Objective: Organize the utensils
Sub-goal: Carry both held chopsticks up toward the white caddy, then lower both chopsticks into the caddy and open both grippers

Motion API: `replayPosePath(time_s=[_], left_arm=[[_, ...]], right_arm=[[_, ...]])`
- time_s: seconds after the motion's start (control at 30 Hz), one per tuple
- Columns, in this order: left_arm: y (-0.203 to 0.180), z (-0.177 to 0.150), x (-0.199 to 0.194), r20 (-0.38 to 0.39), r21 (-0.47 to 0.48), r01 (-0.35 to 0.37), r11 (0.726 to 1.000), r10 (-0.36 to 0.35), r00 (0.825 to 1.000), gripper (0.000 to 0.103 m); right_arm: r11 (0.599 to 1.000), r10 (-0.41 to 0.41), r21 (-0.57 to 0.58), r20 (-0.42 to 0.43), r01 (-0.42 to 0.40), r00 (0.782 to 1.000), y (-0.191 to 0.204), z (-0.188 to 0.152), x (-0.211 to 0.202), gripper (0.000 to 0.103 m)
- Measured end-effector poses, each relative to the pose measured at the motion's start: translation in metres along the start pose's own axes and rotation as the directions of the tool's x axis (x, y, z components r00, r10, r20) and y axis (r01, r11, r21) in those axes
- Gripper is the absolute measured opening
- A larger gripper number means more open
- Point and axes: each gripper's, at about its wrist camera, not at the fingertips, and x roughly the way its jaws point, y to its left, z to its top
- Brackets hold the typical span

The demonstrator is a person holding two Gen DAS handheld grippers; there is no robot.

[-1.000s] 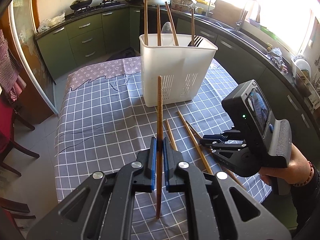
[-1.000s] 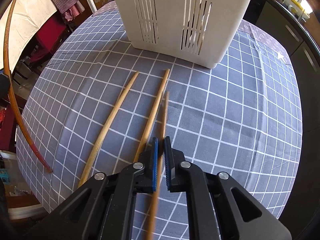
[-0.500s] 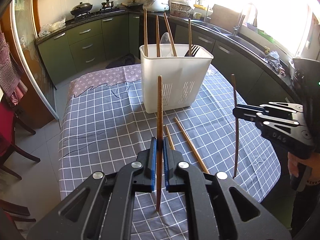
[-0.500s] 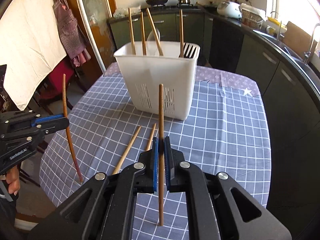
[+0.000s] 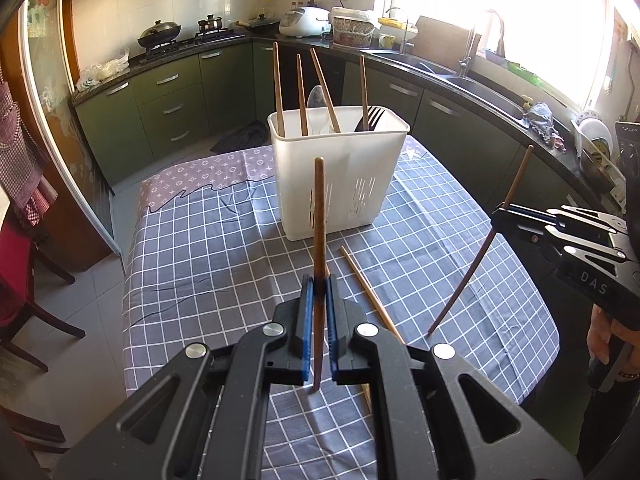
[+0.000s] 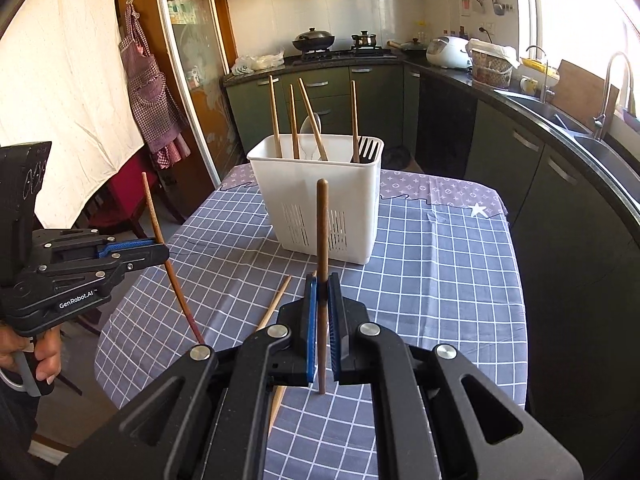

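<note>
Sink [image 5: 452, 74] in left view only; both hand-held grippers [image 5: 319, 286] [image 6: 322, 286] pinch chopsticks [image 5: 319, 216] [image 6: 322, 240].

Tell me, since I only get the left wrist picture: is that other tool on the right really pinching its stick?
Observer: Yes. The right wrist view shows the right tool with its blue pads shut on a dark chopstick.
Visitor: Does my own stick stand straight up?
Observer: No. Seen from the side, the left tool holds a reddish-tipped chopstick on a slant.
Visitor: Who carries my tool?
Observer: A person's left hand grips its handle from below.
</note>
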Motion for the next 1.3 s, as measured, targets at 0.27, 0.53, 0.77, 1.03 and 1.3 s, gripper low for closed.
replayPosePath(time_s=[0.27, 0.53, 0.77, 1.03, 1.3], left_arm=[[-0.004, 0.002, 0.0, 0.004, 0.012, 0.0, 1.0, 0.0, 1.0, 0.006], [-0.005, 0.005, 0.003, -0.003, 0.013, 0.003, 1.0, -0.003, 1.0, 0.006], [-0.007, 0.008, 0.001, 0.004, 0.018, 0.005, 1.0, -0.005, 1.0, 0.006], [-0.008, 0.023, -0.004, -0.002, 0.018, 0.031, 0.999, -0.031, 1.0, 0.006], [-0.014, 0.058, -0.02, -0.005, 0.026, 0.087, 0.996, -0.087, 0.996, 0.006]], right_arm=[[1.0, 0.009, -0.005, 0.0, -0.009, 1.0, 0.0, 0.002, 0.002, 0.006], [1.0, 0.016, -0.014, 0.002, -0.016, 1.0, 0.004, 0.005, 0.002, 0.006], [0.999, 0.029, -0.024, 0.019, -0.028, 0.999, 0.009, 0.015, -0.001, 0.006], [0.998, 0.06, -0.037, 0.042, -0.058, 0.997, 0.013, 0.034, -0.005, 0.006], [0.995, 0.087, -0.052, 0.096, -0.082, 0.992, 0.012, 0.075, -0.023, 0.006]])
